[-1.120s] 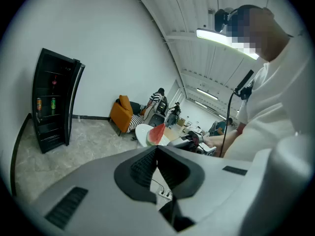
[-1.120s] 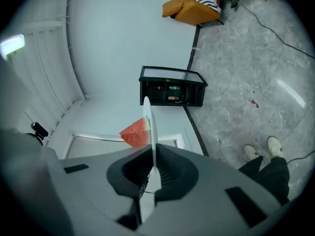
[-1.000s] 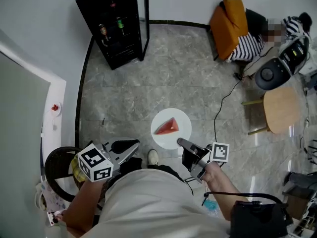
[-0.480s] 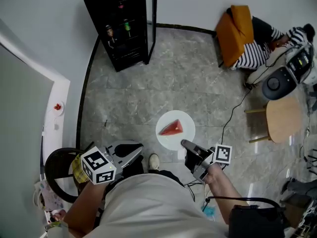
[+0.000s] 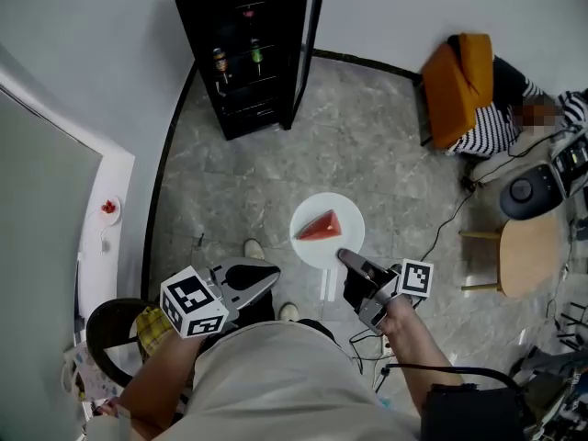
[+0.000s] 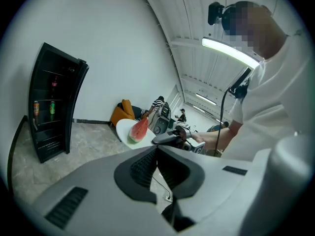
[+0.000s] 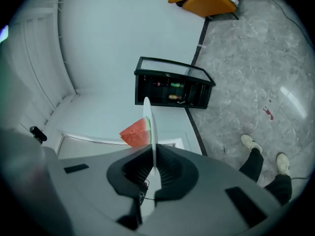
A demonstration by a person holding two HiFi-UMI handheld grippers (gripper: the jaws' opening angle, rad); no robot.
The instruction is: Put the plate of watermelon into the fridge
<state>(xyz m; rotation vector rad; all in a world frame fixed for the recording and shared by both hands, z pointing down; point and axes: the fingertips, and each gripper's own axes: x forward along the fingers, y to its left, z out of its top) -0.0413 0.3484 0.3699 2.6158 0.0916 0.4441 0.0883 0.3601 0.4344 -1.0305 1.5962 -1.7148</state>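
Right gripper (image 5: 344, 257) clamped on the near rim of the plate (image 5: 308, 246). The plate juts forward from its jaws, carried above the floor, with the watermelon wedge (image 5: 319, 227) on top. The fridge (image 5: 248, 53) stands well ahead and to the plate's left, its door apparently open. Left gripper (image 5: 262, 277) has its jaws together, empty, on the fridge side. Judgement: the carry runs forward-left, far rim leading.

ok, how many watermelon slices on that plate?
1: a single watermelon wedge lies on the white plate, which the right hand-held gripper pinches by the rim. The head view shows no other slice hidden.
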